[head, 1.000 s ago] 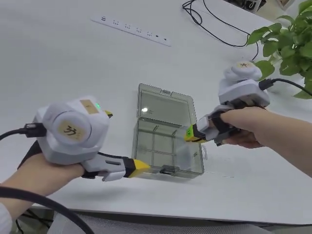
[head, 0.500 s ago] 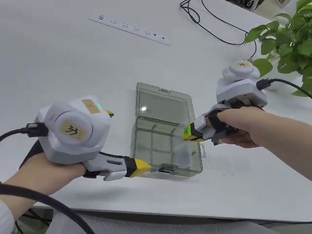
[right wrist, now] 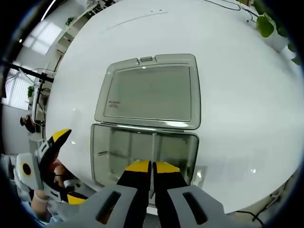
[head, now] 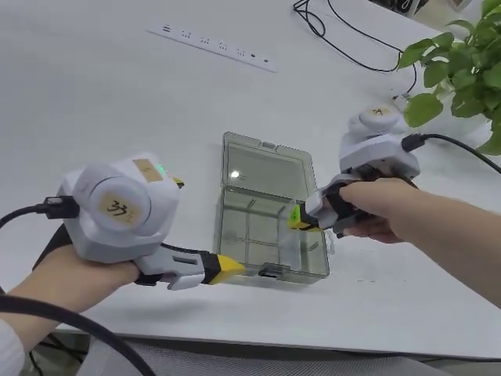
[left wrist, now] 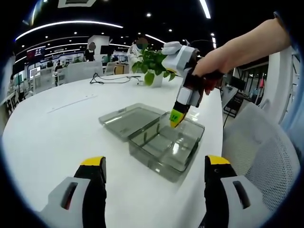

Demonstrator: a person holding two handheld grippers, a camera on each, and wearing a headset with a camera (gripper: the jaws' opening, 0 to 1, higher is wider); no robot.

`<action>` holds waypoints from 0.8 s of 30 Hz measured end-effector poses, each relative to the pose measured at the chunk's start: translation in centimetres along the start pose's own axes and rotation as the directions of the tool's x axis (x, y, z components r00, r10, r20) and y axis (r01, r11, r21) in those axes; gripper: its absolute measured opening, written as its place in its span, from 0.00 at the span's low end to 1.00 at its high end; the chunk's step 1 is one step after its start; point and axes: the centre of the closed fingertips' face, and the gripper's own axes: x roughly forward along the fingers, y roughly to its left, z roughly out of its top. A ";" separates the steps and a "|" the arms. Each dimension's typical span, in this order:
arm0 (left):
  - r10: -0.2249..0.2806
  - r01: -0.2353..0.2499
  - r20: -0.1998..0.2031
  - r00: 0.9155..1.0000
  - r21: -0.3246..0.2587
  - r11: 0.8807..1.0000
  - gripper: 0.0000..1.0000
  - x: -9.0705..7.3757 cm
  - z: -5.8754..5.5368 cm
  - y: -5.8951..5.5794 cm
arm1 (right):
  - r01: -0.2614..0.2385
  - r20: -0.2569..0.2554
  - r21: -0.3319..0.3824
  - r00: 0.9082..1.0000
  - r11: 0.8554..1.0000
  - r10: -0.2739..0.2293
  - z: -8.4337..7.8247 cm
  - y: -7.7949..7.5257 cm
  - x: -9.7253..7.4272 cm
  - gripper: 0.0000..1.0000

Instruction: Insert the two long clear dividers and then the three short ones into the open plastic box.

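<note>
Short-divider step, probably: right gripper (right wrist: 152, 166), jaws together (pinched divider? cannot tell), over the box (right wrist: 142, 128); left gripper (left wrist: 154, 161), jaws apart, beside it. Next: lower straight down.

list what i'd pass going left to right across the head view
left gripper → open plastic box → right gripper, its jaws reaching in over the box's right side → leafy green plant
</note>
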 end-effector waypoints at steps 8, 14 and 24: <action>0.002 -0.002 -0.001 1.000 0.000 1.000 0.86 0.0 0.1 0.1 | 0.012 0.015 -0.020 1.000 1.000 -0.012 -0.3 0.3 -0.3 0.02; -0.011 0.011 -0.001 1.000 0.010 1.000 0.87 0.3 0.4 -0.3 | 0.035 0.040 -0.044 0.999 0.998 -0.034 -0.2 0.2 -0.1 0.02; -0.003 0.003 -0.008 1.000 0.018 1.000 0.86 0.0 0.3 0.2 | 0.008 0.041 -0.038 0.999 0.999 -0.007 -0.6 0.6 -0.4 0.04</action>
